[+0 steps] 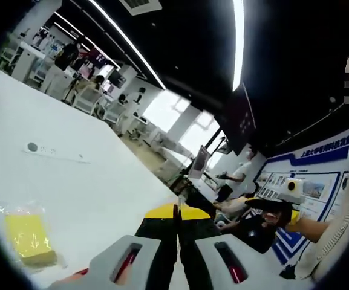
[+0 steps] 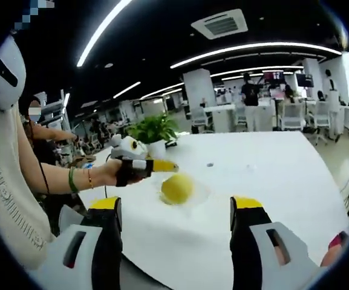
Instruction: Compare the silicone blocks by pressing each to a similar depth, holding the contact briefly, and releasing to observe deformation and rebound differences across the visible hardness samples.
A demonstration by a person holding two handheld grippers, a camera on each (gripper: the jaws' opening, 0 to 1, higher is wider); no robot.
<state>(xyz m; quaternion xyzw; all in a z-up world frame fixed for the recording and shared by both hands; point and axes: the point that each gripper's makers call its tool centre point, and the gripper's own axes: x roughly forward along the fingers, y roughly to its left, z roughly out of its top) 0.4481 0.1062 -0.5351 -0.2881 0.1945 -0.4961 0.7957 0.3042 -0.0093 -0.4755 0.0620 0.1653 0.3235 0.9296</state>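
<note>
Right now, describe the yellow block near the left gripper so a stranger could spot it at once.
Start at the big white table in the left gripper view and look toward its near edge. There the yellow block lies flat, wrapped in a clear plastic bag. It is squarish and bright yellow; its nearest neighbour, a white strip with a grey round button, lies farther back.

L hand-held gripper closed, R wide.

Open-plan office / lab hall.
Dark ceiling with long strip lights and air vent; rows of white desks with office chairs; blue-white display board; potted plant.
</note>
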